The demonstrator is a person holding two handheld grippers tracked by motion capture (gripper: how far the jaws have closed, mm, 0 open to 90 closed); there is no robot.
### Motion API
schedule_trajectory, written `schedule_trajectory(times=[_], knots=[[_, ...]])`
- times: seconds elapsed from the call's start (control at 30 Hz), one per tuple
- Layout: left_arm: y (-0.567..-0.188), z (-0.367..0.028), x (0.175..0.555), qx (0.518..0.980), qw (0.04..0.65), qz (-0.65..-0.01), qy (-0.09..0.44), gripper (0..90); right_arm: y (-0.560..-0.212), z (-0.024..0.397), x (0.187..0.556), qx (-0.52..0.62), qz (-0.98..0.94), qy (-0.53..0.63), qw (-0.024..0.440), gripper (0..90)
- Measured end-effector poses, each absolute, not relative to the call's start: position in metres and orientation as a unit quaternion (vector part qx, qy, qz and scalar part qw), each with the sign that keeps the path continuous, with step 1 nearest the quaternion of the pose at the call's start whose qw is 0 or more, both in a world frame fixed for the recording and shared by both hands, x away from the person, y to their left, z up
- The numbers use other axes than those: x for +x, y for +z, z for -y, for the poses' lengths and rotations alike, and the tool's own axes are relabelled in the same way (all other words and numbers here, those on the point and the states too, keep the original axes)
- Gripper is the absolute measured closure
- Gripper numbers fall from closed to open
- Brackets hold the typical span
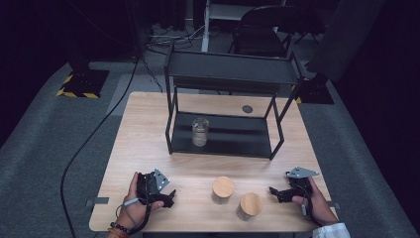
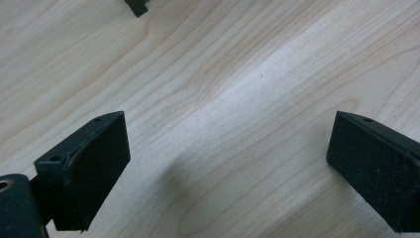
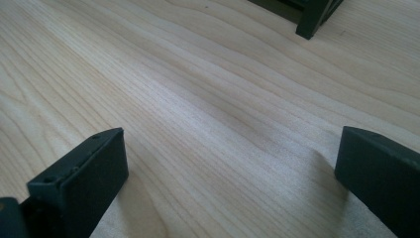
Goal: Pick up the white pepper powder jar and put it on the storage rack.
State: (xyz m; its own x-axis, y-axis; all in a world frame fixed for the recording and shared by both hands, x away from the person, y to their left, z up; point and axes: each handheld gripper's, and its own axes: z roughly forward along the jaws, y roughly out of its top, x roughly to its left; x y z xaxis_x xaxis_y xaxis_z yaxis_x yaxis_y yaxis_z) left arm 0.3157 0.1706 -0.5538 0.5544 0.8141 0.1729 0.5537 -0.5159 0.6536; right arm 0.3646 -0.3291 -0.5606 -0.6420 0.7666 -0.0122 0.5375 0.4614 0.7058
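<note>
Two glass jars with wooden lids stand near the table's front edge: one (image 1: 223, 189) in the middle, the other (image 1: 250, 205) just right of it and closer to me. A third glass jar (image 1: 200, 132), clear and with no wooden lid, stands on the lower shelf of the black metal rack (image 1: 225, 74). My left gripper (image 1: 170, 197) rests low at the front left, open, nothing between its pads (image 2: 94, 173). My right gripper (image 1: 274, 192) sits at the front right, open, its jaws pointing left toward the lidded jars, bare wood between its pads (image 3: 84, 183).
The wooden table (image 1: 148, 129) has a round grommet (image 1: 247, 109) at the back under the rack. A rack leg (image 3: 314, 17) shows ahead of the right gripper. Behind the table are a black chair (image 1: 262, 29), floor cables and a hazard-taped stand base (image 1: 81, 82).
</note>
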Motion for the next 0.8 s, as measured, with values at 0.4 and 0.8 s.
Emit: schedule_trajectory(times=[0.4,0.8], knots=[[-0.564,-0.199,0.317,0.812,0.323,-0.453,0.174,0.0,-0.561,0.329,0.365,0.389,-0.838,0.344,0.167,0.0],[-0.564,-0.2,0.317,0.813,0.324,-0.451,0.173,0.0,-0.561,0.329,0.365,0.389,-0.838,0.344,0.166,0.0]])
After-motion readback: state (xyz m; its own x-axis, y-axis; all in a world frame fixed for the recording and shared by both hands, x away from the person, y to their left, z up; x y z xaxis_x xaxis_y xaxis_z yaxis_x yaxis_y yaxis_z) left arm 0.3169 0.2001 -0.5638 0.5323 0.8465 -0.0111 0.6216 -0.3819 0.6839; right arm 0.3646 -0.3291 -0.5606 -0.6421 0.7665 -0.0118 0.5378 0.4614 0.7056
